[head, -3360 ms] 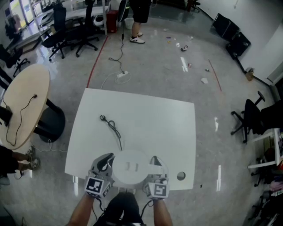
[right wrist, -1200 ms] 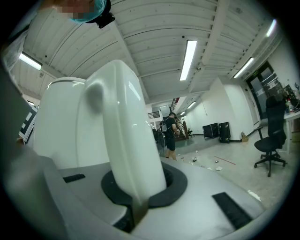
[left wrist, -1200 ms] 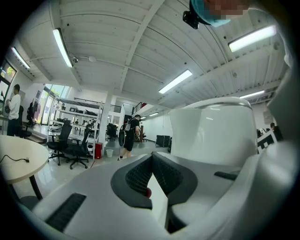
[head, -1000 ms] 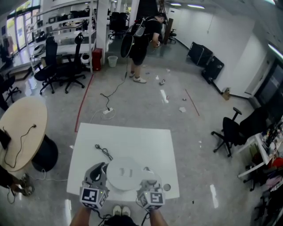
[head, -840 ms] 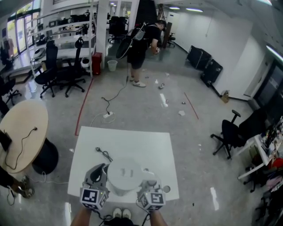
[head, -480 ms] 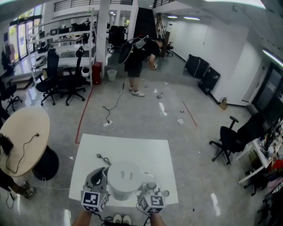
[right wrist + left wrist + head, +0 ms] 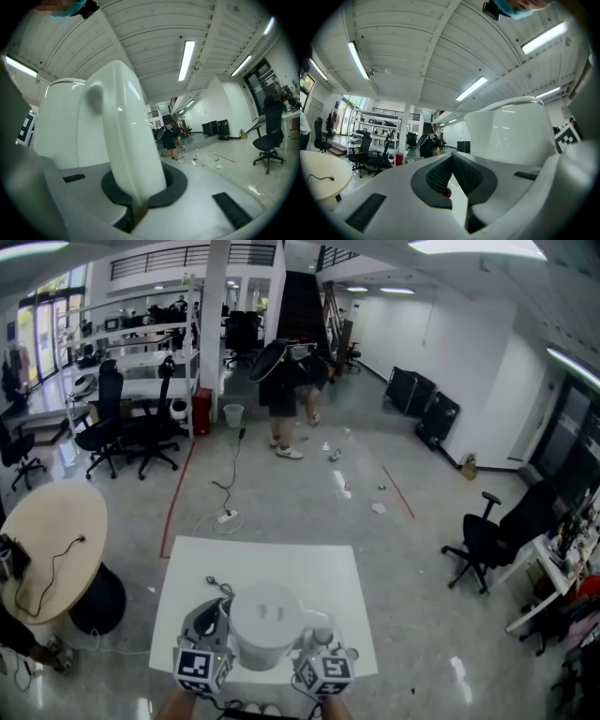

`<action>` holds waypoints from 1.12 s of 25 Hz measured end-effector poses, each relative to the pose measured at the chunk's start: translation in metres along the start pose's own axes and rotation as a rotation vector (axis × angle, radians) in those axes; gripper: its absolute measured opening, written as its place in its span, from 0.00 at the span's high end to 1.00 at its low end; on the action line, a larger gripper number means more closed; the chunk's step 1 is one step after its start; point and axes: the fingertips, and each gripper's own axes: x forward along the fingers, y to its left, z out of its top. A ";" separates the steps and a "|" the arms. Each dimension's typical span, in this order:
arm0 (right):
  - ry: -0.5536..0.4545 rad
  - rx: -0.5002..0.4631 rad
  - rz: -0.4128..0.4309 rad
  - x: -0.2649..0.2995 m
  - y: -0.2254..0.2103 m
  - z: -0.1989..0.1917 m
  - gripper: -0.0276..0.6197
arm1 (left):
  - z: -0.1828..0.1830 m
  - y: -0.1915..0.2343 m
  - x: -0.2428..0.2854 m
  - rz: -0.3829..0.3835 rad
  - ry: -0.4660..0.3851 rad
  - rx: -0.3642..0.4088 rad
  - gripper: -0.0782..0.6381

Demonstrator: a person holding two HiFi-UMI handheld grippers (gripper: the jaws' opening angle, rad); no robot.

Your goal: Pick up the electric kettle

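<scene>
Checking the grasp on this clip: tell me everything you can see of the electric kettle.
The electric kettle is white, glossy plastic by its look, upright, with a round flat lid. Its handle is clamped in the right gripper. The left gripper, jaws together, sits close beside its body; whether they touch cannot be told. The kettle is over the near edge of the white table.
</scene>
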 end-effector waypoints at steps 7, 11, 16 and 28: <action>-0.018 -0.011 0.006 -0.004 -0.003 0.014 0.94 | 0.018 -0.008 -0.001 -0.007 -0.042 0.025 0.88; -0.016 -0.017 0.007 -0.009 0.000 0.019 0.94 | 0.025 -0.008 -0.006 0.011 -0.040 0.034 0.88; -0.026 -0.025 0.024 -0.014 0.003 0.027 0.94 | 0.028 -0.009 -0.014 0.025 -0.053 0.020 0.88; -0.012 -0.017 0.040 -0.021 0.005 0.025 0.94 | 0.028 -0.014 -0.022 0.038 -0.058 0.024 0.88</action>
